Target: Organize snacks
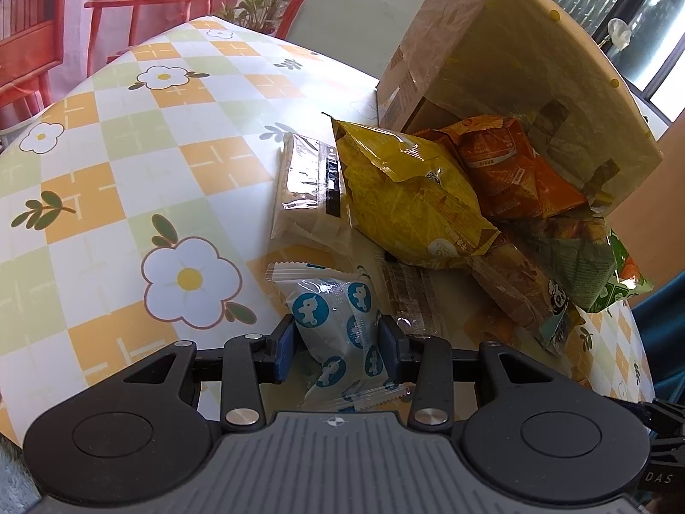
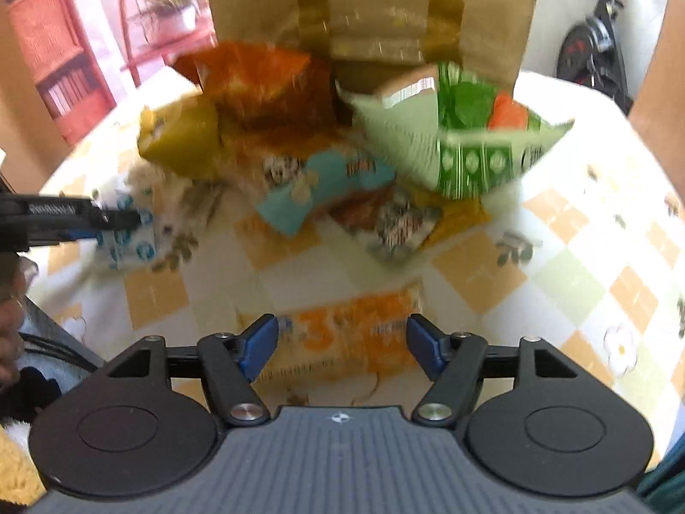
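My left gripper (image 1: 336,334) is shut on a white snack packet with blue round prints (image 1: 338,317), low over the table; the packet also shows in the right wrist view (image 2: 128,231). Beyond it lie a clear-wrapped beige packet (image 1: 306,188), a yellow bag (image 1: 411,201), an orange bag (image 1: 509,167) and a green bag (image 1: 595,265) in a pile before a cardboard box (image 1: 505,55). My right gripper (image 2: 342,338) is open, its blue pads either side of an orange packet (image 2: 355,325) on the table. The right wrist view is blurred.
The table has a checked floral cloth (image 1: 128,180), bare to the left of the pile. In the right wrist view the green bag (image 2: 466,137), orange bag (image 2: 261,81), yellow bag (image 2: 184,141) and small packets (image 2: 317,188) lie before the box (image 2: 372,4).
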`<move>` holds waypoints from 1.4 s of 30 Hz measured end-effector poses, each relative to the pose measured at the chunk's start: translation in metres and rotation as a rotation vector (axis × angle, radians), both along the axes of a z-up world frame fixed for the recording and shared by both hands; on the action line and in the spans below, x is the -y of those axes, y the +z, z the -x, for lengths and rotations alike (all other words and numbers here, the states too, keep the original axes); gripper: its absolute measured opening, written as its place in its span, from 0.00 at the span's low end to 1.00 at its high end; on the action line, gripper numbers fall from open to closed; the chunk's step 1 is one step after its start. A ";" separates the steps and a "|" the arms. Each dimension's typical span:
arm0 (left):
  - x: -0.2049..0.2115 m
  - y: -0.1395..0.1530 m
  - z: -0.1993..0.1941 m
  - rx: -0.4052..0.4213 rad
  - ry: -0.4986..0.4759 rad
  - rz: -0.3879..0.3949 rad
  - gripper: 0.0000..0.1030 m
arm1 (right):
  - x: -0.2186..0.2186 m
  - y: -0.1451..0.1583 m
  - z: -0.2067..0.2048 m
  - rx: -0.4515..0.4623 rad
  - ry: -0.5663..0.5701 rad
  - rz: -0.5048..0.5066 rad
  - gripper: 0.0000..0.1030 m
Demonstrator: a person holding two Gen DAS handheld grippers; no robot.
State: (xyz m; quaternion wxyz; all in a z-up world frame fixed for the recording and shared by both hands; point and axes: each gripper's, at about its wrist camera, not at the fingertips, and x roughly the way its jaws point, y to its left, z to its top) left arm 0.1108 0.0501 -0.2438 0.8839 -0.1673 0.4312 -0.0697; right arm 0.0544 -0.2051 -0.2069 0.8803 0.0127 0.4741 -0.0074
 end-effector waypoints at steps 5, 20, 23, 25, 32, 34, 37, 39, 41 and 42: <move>0.002 0.000 0.000 0.005 -0.003 -0.010 0.42 | -0.006 -0.009 -0.003 0.039 0.026 0.040 0.79; 0.001 0.000 0.000 0.007 -0.005 -0.013 0.42 | 0.009 -0.022 -0.001 0.012 0.005 0.103 0.49; 0.001 0.000 0.000 0.007 -0.005 -0.013 0.42 | 0.016 -0.021 -0.008 0.041 0.007 0.122 0.46; 0.001 0.000 0.001 0.008 -0.006 -0.015 0.42 | 0.026 -0.022 -0.017 0.053 -0.028 0.145 0.46; 0.002 0.000 0.001 0.011 -0.007 -0.019 0.42 | 0.054 -0.019 -0.047 0.081 -0.178 0.177 0.47; 0.003 0.000 0.001 0.011 -0.007 -0.021 0.42 | 0.050 -0.012 -0.043 0.113 -0.198 0.169 0.57; 0.003 0.000 0.001 0.011 -0.006 -0.025 0.42 | 0.034 0.002 -0.032 0.188 -0.143 0.185 0.61; 0.002 0.000 0.001 0.010 -0.004 -0.021 0.42 | 0.021 0.009 -0.028 0.213 -0.088 0.210 0.62; 0.003 0.000 0.001 0.009 -0.004 -0.023 0.42 | 0.011 0.013 -0.027 0.221 -0.033 0.167 0.62; 0.003 0.001 0.001 0.009 -0.005 -0.024 0.42 | 0.007 0.013 -0.028 0.207 0.001 0.115 0.62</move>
